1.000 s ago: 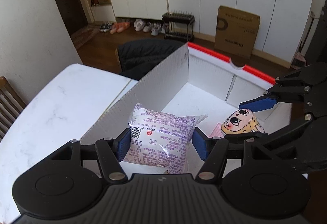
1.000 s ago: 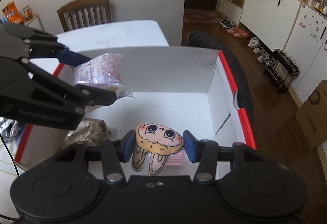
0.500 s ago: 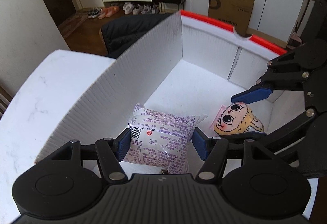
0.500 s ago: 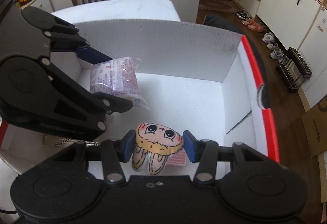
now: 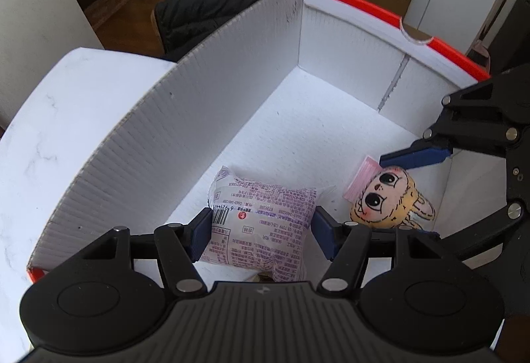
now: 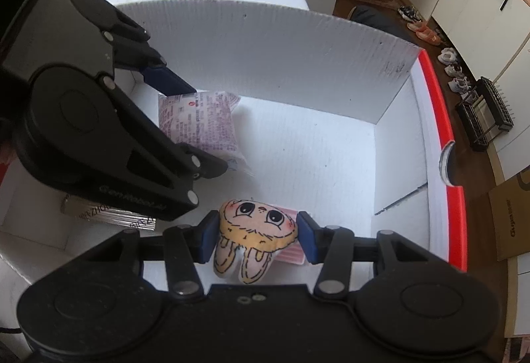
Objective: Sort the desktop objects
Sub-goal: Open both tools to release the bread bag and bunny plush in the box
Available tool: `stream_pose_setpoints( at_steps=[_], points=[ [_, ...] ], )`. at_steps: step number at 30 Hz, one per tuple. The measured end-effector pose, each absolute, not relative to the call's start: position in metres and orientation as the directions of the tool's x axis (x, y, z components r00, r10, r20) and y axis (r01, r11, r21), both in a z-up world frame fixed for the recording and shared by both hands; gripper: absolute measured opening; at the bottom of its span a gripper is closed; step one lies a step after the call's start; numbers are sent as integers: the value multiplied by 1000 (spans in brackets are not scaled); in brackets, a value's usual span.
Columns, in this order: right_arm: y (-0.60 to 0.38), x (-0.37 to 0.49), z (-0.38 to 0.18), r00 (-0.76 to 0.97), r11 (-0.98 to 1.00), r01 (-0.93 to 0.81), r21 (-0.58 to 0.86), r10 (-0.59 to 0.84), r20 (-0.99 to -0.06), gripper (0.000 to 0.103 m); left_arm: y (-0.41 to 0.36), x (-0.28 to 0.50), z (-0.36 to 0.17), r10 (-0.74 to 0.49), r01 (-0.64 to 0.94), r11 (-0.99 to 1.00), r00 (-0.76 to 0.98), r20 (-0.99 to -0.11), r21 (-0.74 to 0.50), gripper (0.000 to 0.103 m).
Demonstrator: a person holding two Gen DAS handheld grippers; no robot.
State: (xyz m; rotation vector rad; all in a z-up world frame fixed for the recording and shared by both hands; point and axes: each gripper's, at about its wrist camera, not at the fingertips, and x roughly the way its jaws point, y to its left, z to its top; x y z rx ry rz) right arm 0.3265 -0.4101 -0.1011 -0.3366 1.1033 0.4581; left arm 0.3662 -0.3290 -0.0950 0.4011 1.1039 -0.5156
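Gripper L (image 5: 261,232) pinching the snack packet (image 5: 261,220), gripper R (image 6: 255,238) pinching the bunny plush (image 6: 255,232). Both have dropped inside the white box (image 5: 205,118) since a sec ago, items now close to the floor, so release looks next. Pink card (image 5: 359,179) under plush. Tall wall on L, red rim (image 6: 437,118) on R; plenty of open floor ahead.

- One white box (image 5: 185,144)
- One snack packet (image 5: 261,217)
- One bunny plush (image 6: 255,237)
- One pink card (image 5: 359,179)
- Two grippers: left (image 5: 261,233), right (image 6: 255,240)
- One foil packet (image 6: 109,215)
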Motion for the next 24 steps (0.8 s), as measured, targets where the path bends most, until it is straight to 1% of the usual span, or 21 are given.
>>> stream_pose_setpoints(
  at_steps=[7,10,11,13,15,24],
  points=[
    [-405,329,-106,328,846,-531,-47,155,-932,49,-333,366,-97,-173,592,803,340,-924,67,66],
    [-402,330,-108,320,842,-538,-44,156,-934,51,-331,365,-96,-179,587,807,341,-923,61,67],
    [-402,330,-108,321,841,-539,-42,159,-934,54,-330,364,-95,-183,584,810,346,-920,58,67],
    [-404,329,-106,322,840,-541,-35,169,-931,61,-328,363,-92,-198,577,816,355,-914,47,72],
    [-407,326,-105,332,840,-542,-33,178,-926,71,-325,362,-88,-211,568,822,366,-906,39,72],
    [-418,313,-88,364,846,-532,-2,227,-904,72,-301,339,-48,-292,521,854,473,-831,-4,72]
  ],
)
